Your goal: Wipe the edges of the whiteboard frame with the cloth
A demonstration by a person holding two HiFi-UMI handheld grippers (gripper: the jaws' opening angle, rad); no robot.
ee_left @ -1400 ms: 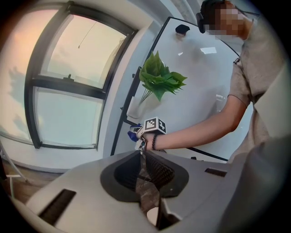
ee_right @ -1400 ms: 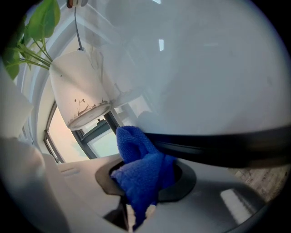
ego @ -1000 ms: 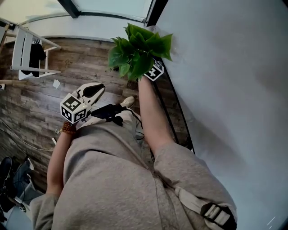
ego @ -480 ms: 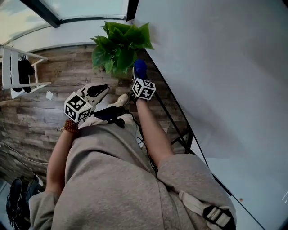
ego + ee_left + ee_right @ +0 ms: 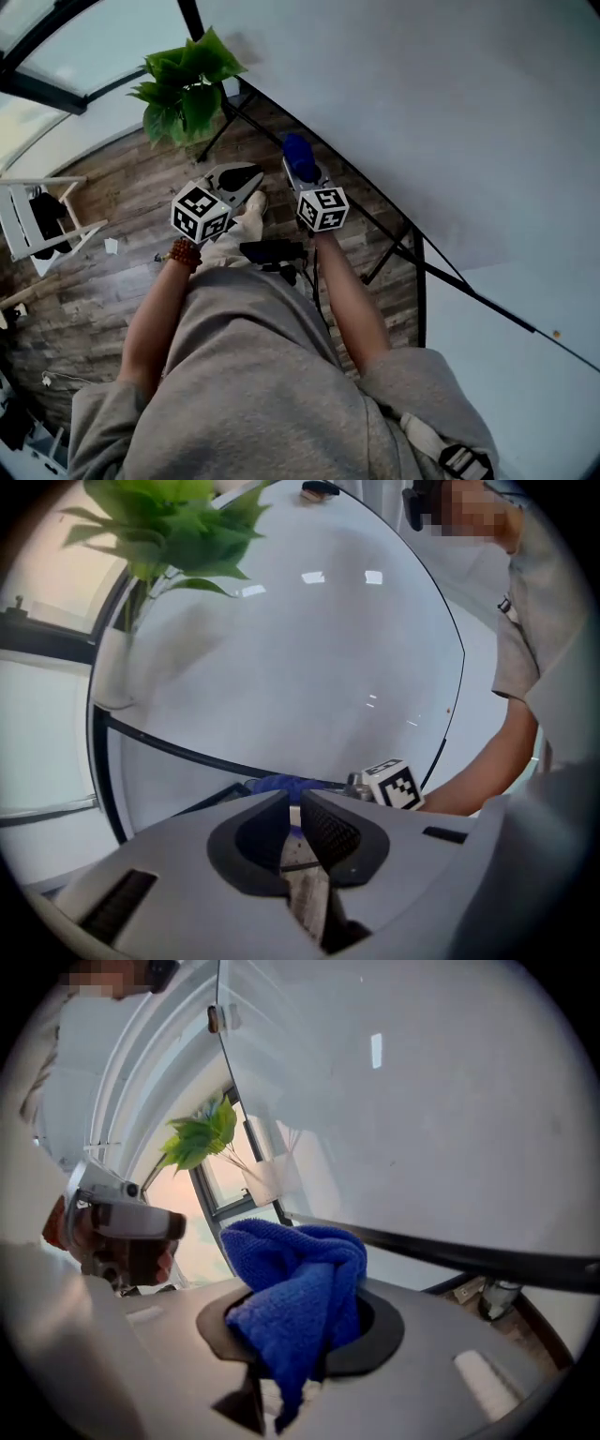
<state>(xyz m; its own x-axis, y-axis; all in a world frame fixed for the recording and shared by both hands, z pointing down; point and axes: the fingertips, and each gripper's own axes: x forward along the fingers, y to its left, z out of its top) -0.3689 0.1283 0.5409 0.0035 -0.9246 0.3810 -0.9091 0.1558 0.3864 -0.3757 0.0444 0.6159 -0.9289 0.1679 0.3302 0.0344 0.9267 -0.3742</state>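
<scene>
1. The blue cloth [image 5: 298, 1279] was bunched between the jaws of the right gripper [image 5: 302, 174], which were clamped on its middle. A thick fold stood up past the tips and a loose tail hung down the near side.
2. It looked like soft, light terry. It would probably crumple and drag rather than slide, and would mould round an edge under pressure. A grip low on the bunch, as here, left a padded lobe free to wipe with.
3. The cloth sat just beside the dark lower bar of the whiteboard frame [image 5: 450, 1255]. No view showed whether the two were touching.
4. The left gripper [image 5: 294, 803] hung to the left of the right one, near the person's body. Its jaws were drawn almost together with only a slit between them, and nothing was in it.
5. The whiteboard [image 5: 422, 112] filled the right and far side, its face glossy and probably easy to smear.
6. A leafy plant [image 5: 187, 84] stood at the far-left end of the frame, close enough that its leaves might brush a stroke made toward that corner.
7. The black stand legs [image 5: 384, 258] slanted down below the bar onto the wooden floor [image 5: 112, 272] and could snag the hanging tail.
8. A white rack [image 5: 42, 220] stood well apart at the left.
</scene>
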